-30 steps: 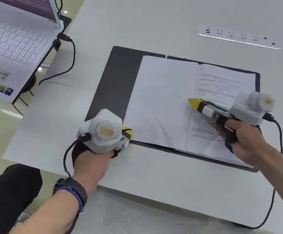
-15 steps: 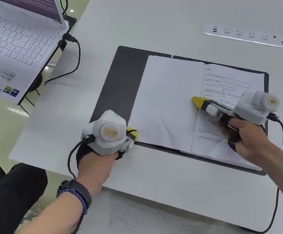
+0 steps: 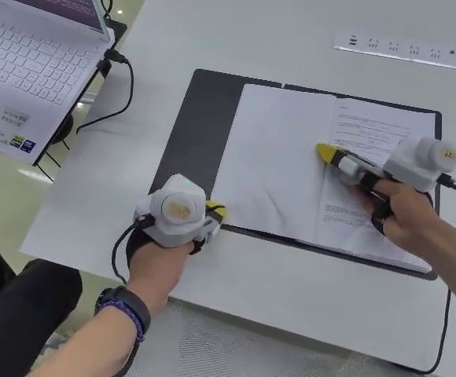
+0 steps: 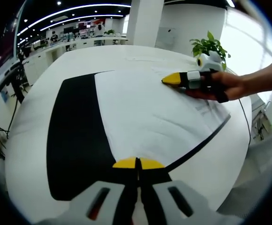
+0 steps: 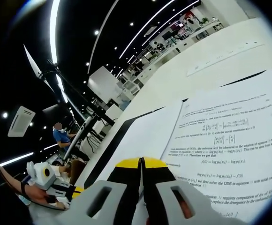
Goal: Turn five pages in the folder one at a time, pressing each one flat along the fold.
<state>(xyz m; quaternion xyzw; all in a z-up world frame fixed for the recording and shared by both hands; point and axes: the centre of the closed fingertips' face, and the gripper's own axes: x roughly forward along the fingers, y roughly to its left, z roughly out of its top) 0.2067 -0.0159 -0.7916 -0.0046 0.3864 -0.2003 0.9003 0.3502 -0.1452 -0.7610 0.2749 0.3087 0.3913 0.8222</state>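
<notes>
A black folder [image 3: 196, 126] lies open on the white table. A blank turned page [image 3: 279, 157] covers its middle and a printed page [image 3: 377, 133] lies on its right side. My right gripper [image 3: 324, 151] is shut, its yellow tip down on the paper at the fold between the two pages. In the right gripper view its tips [image 5: 140, 162] meet over the fold, with the printed page [image 5: 230, 136] to the right. My left gripper [image 3: 216, 210] is shut and rests at the folder's near edge. The left gripper view has its tips [image 4: 137, 163] over the black cover [image 4: 75, 136].
A white laptop [image 3: 31, 71] sits on a stand at the far left with a black cable [image 3: 126, 86] trailing from it. A power strip [image 3: 405, 49] lies beyond the folder. The table's near edge [image 3: 236, 302] runs just behind both hands.
The head view has shifted a little. The right gripper's tip has crept slightly away from me along the fold. The left gripper stays at the folder's near edge.
</notes>
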